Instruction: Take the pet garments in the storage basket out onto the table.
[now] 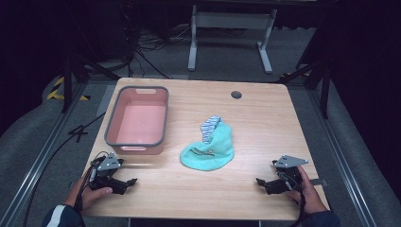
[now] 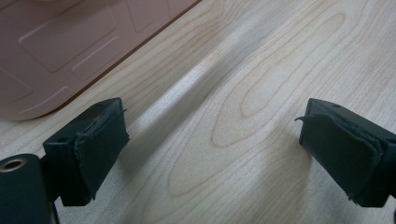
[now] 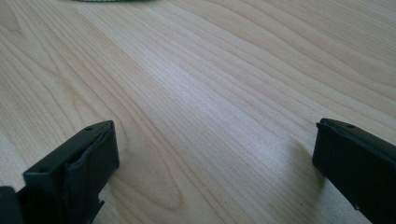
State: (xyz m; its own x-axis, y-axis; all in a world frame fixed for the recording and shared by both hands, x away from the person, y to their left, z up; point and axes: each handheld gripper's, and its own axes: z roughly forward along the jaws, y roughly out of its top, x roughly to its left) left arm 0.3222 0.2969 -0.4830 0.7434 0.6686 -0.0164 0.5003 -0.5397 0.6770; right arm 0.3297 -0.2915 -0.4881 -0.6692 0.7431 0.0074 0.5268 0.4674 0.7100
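Nearest the camera, at the table's (image 1: 265, 123) near edge, the left gripper (image 1: 124, 183) and right gripper (image 1: 265, 183) are held by the near corners, jaws spread wide and empty. A teal sock (image 1: 208, 150) with a striped sock (image 1: 210, 127) at its far end is seen mid-table, long axis roughly near to far. The right gripper is judged somewhat nearer. The pink bin (image 1: 137, 120) is set toward the far left corner.

1. In your high view the table (image 1: 265, 127) is well lit from above; the surrounding floor falls off to near black.
2. Your gripper views show a pale sheen on the wood, with soft shadows beside the jaws.
3. The basin (image 2: 60, 46) looks slightly soft.
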